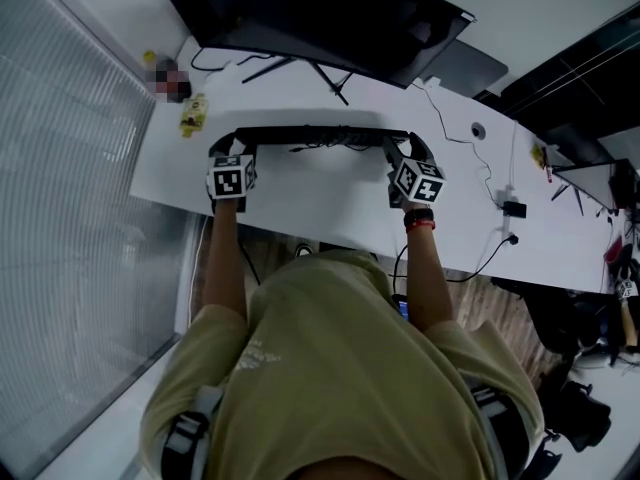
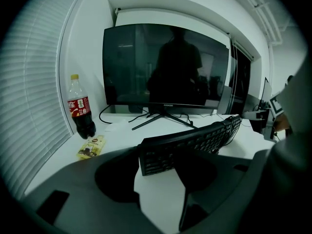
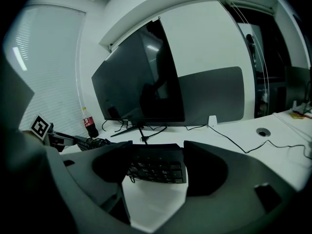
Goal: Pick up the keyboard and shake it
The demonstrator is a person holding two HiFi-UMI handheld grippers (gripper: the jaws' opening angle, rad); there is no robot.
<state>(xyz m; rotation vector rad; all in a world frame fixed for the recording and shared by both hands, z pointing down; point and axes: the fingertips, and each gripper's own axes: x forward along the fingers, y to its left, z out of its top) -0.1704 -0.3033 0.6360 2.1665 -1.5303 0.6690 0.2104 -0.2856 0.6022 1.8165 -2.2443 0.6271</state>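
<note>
A black keyboard point(image 1: 312, 136) spans between my two grippers in front of the monitor, seen nearly edge-on in the head view with its cable bunched under it. My left gripper point(image 1: 231, 150) is shut on its left end. In the left gripper view that end of the keyboard point(image 2: 163, 156) sits between the two dark jaws of the left gripper point(image 2: 161, 172), and both jaws meet it. My right gripper point(image 1: 406, 152) is shut on the right end. In the right gripper view the keypad end point(image 3: 158, 168) fills the gap of the right gripper point(image 3: 155, 175).
A large dark monitor point(image 1: 320, 18) on a V-foot stands just behind the keyboard on the white desk point(image 1: 330, 203). A cola bottle point(image 2: 80, 112) and a yellow snack packet point(image 2: 91, 147) sit at the far left by the blinds. A thin cable point(image 1: 482, 163) trails over the desk's right side.
</note>
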